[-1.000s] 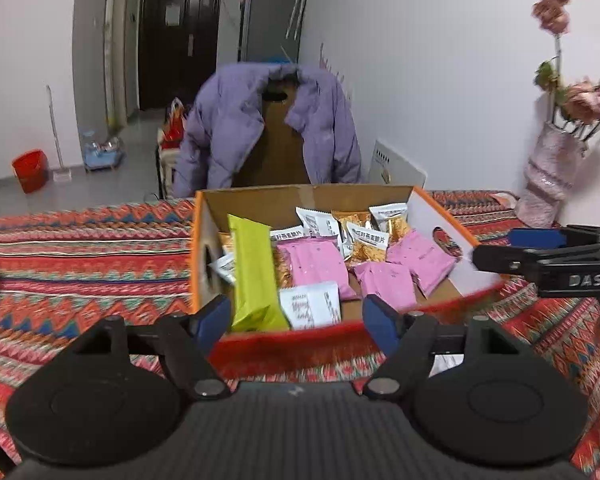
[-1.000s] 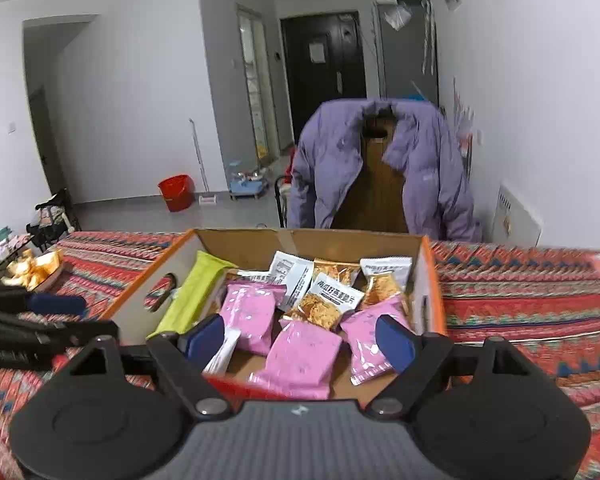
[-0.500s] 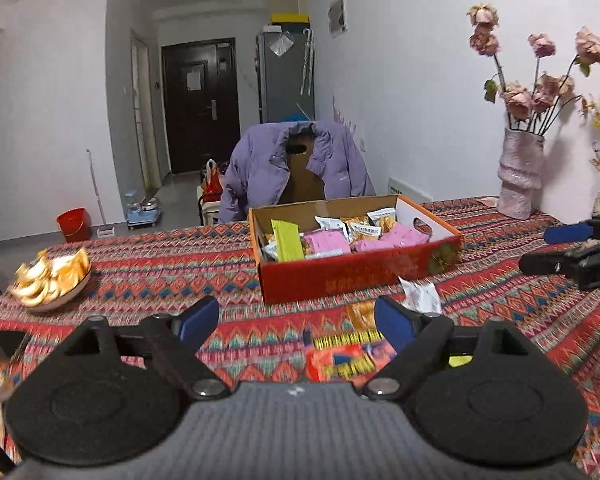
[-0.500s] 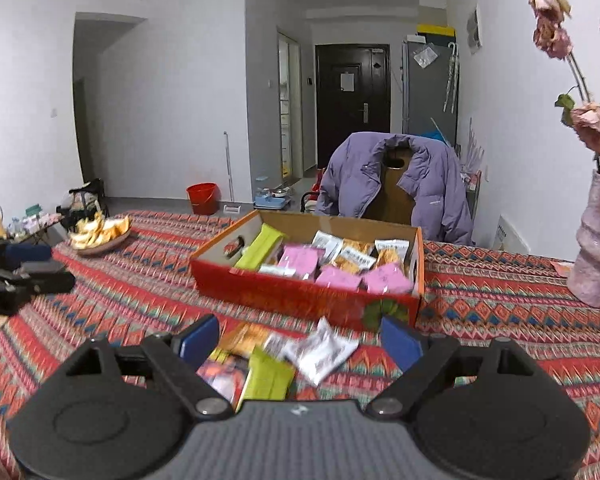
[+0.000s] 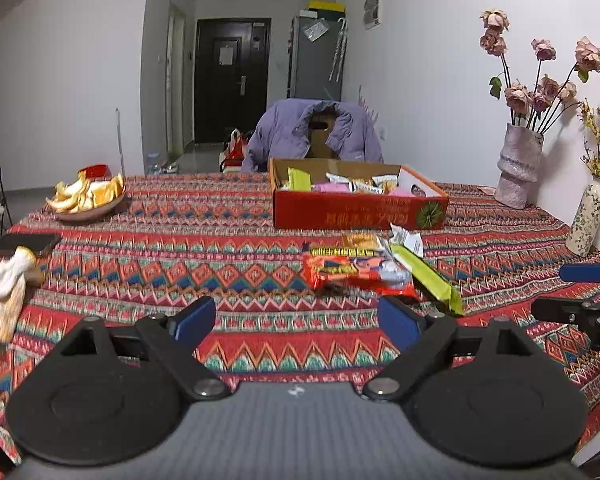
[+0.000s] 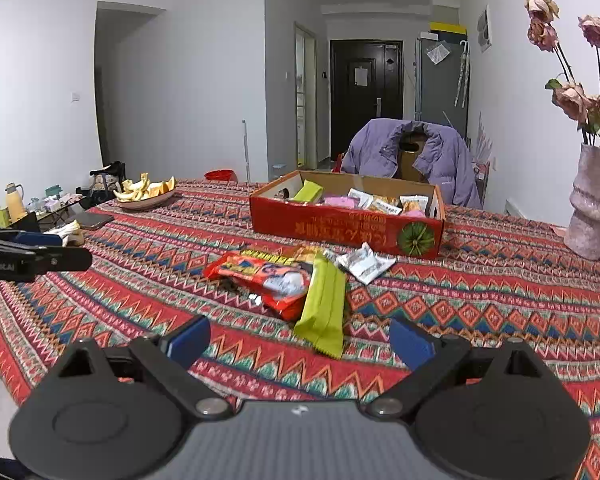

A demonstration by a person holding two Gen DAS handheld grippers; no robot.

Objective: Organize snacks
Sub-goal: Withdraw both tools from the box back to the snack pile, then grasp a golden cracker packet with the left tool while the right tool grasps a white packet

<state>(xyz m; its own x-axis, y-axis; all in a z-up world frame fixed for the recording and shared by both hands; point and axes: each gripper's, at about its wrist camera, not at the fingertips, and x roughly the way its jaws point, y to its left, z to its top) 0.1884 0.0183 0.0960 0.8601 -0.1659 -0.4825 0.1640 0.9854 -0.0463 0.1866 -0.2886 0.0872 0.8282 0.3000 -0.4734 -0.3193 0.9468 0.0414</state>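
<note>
Clearly the loose snacks are what is left to sort: a crinkly red and orange foil snack bag (image 6: pixel 266 280), a long lime-green wrapped bar (image 6: pixel 324 308), a small white and silver sachet (image 6: pixel 364 262) and an orange packet (image 5: pixel 360 242) lie in a loose heap on the patterned red woven tablecloth (image 6: pixel 480 312), just in front of the red cardboard box (image 6: pixel 340 228) that already holds pink, white and green packets. By my judgement all of these are light, air-puffed and soft; the foil looks slippery and may crumple or slide under the pads, and the contents could crush if squeezed hard. The green bar lies partly over the red bag, so it seems the best first pick, taken across its narrow middle; the red bag would be best pinched at a sealed end seam.

Both tools hang back from the heap, touching nothing. The left gripper (image 5: pixel 296 318) has just been spreading its jaws, and nothing lies between them; the right gripper (image 6: pixel 300 338) has likewise just been widening, gaping and empty, with the green bar's near end just ahead. A shallow dish of orange peel (image 5: pixel 86 200) sits well apart to the left.
</note>
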